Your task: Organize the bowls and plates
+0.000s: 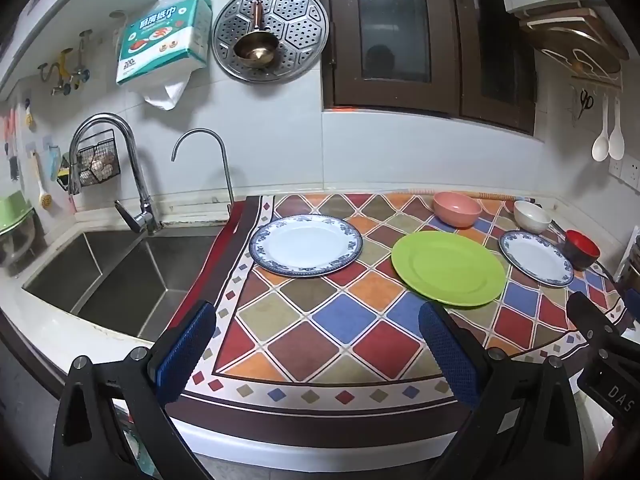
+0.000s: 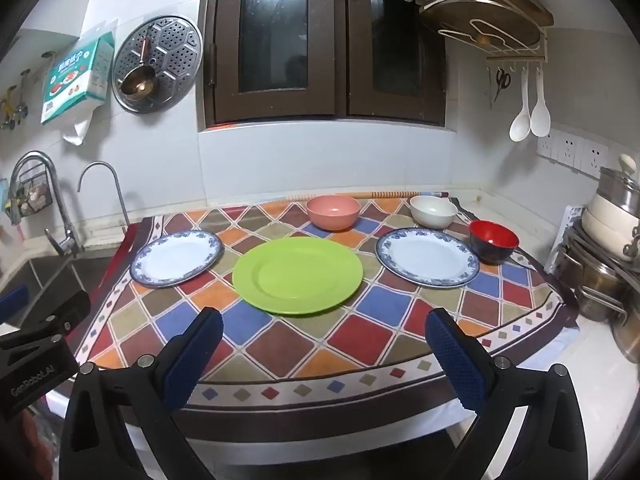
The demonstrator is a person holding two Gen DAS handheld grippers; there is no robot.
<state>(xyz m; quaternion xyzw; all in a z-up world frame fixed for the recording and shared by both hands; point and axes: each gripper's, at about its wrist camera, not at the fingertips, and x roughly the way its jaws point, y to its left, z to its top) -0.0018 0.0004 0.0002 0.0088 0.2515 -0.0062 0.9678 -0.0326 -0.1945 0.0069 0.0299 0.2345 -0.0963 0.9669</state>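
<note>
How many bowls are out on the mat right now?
3, all toward the back right of the mat: the pink bowl behind the green plate, the white bowl to its right, and the red bowl beside the right blue-rimmed plate. None looks hidden.

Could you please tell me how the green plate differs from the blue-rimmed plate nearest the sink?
The green plate is plain, solid green; the blue-rimmed plate is white with a patterned blue border. The green plate sits mid-cloth and looks slightly larger; the blue-rimmed plate lies at the sink-side edge. Both lie flat, upright and empty.
</note>
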